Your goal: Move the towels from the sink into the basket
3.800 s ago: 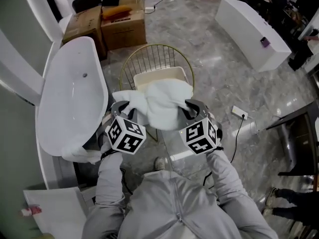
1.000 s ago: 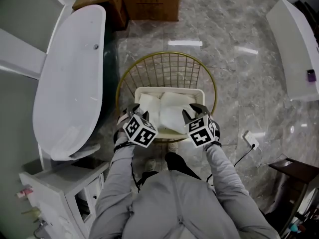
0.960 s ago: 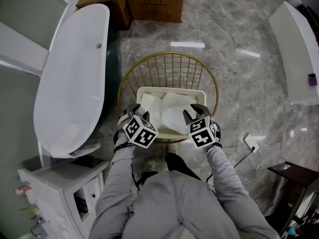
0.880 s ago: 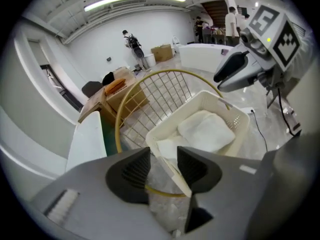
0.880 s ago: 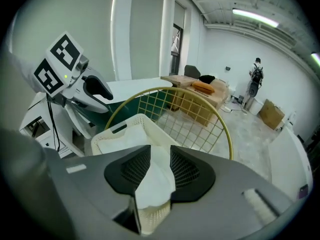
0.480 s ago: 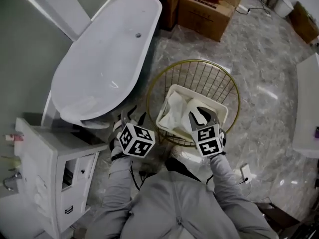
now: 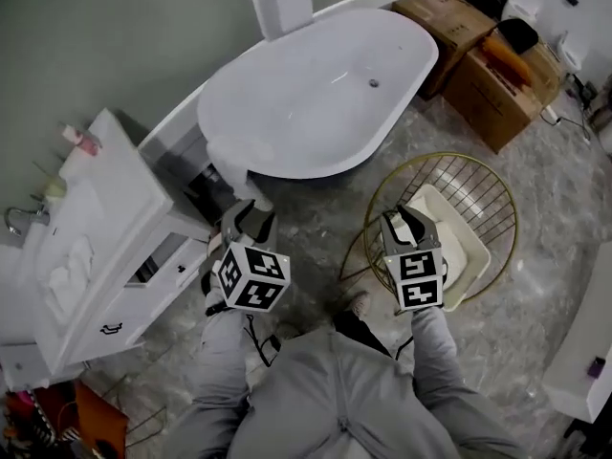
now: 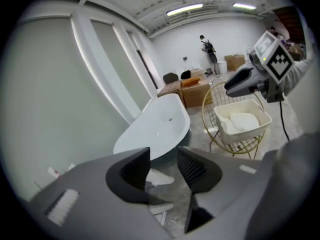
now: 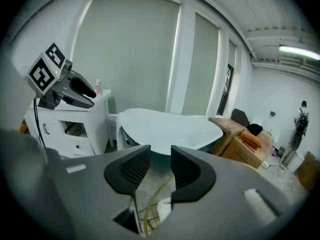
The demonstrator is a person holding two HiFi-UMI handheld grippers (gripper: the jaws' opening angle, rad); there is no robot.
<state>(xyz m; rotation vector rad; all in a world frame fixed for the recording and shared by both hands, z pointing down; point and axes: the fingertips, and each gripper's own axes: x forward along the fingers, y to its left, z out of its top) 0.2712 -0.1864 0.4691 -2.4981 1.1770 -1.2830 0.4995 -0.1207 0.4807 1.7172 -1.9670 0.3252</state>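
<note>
Both grippers hang in the air with nothing between their jaws. My left gripper (image 7: 246, 212) (image 8: 163, 156) is open, just right of the white vanity (image 7: 143, 208). A crumpled white towel (image 7: 69, 273) lies in the vanity's sink (image 7: 38, 256). My right gripper (image 7: 402, 220) (image 9: 160, 156) is open over the left edge of the white basket (image 7: 467, 256) (image 8: 260, 116), which sits in a gold wire stand (image 7: 507, 208). White towels (image 8: 242, 120) lie inside the basket. Each gripper shows in the other's view: the right gripper (image 8: 240, 81) and the left gripper (image 9: 75, 91).
A white bathtub (image 7: 316, 94) (image 9: 170, 126) lies beyond both grippers. Cardboard boxes (image 7: 497, 65) stand at the far right of it. The vanity has an open drawer (image 7: 158, 256), a faucet (image 7: 17, 218) and a small bottle (image 7: 81, 140). The floor is grey marble.
Both grippers have lifted up out of the basket and swung left. The left one now hangs by the vanity, the right one at the basket's edge. The towels stay in the basket.
</note>
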